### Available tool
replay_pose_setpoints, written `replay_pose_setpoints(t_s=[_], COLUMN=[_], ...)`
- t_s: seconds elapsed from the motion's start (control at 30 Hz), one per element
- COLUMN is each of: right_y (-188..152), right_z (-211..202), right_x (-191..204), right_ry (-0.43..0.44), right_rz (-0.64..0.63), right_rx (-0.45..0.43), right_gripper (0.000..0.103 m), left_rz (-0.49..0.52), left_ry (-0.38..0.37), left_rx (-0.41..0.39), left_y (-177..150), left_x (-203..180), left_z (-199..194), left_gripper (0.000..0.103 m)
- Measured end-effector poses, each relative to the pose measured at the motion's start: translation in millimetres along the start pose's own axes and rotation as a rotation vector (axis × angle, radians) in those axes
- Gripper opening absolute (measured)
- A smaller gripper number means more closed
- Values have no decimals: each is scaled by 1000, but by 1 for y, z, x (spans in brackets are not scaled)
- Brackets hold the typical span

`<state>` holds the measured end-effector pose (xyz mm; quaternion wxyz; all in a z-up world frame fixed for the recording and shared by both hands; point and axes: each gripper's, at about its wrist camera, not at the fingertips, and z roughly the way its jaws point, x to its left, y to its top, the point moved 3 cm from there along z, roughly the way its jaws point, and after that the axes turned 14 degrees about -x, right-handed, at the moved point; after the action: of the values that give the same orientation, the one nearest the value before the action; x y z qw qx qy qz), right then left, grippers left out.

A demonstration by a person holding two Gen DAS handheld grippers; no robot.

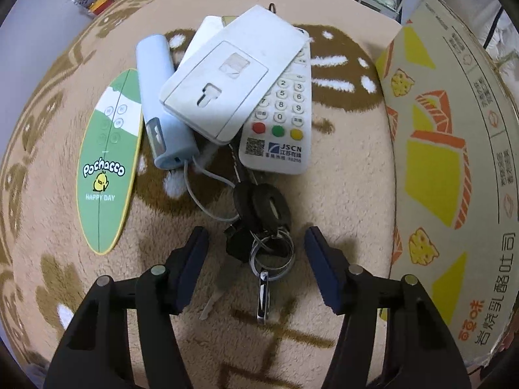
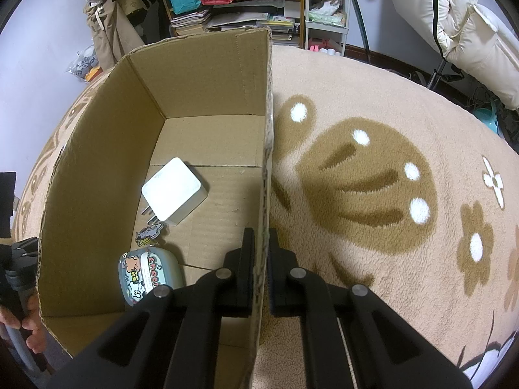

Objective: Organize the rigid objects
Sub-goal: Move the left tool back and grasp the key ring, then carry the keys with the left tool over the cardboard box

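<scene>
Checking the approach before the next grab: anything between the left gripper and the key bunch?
Nothing visible. The left gripper is open, with the key bunch lying on the rug between its fingers. The white cable touches the bunch on the far side.

A home: plush rug [image 2: 373, 194] (cluttered shelves [image 2: 259, 9] behind)

On the rug, a bunch of keys [image 1: 259, 227] lies at 6 o'clock of a heap: white remote [image 1: 285, 120], white card holder [image 1: 227, 81], blue power bank [image 1: 162, 107], green oval card [image 1: 108, 162] at 9 o'clock.
</scene>
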<state>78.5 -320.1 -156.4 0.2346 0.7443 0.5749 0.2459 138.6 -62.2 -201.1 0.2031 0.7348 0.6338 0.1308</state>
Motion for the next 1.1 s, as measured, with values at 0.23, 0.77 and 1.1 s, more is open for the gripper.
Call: replay_pose_setpoints(t_s=[0.23,0.77,1.1], right_y=[0,0,0], right_z=[0,1,1], right_x=[0,1,1], right_ry=[1,2,2], right_rz=[3,2,3], right_rx=[0,0,0], right_gripper=[8,8,8], left_rz=[18,-6,-11], left_ry=[31,46,69], left_rx=[-15,-78,-117], left_y=[-6,10,16], left_x=[7,13,18], left_z=[-5,-39,-53], left_gripper=[34,30,29])
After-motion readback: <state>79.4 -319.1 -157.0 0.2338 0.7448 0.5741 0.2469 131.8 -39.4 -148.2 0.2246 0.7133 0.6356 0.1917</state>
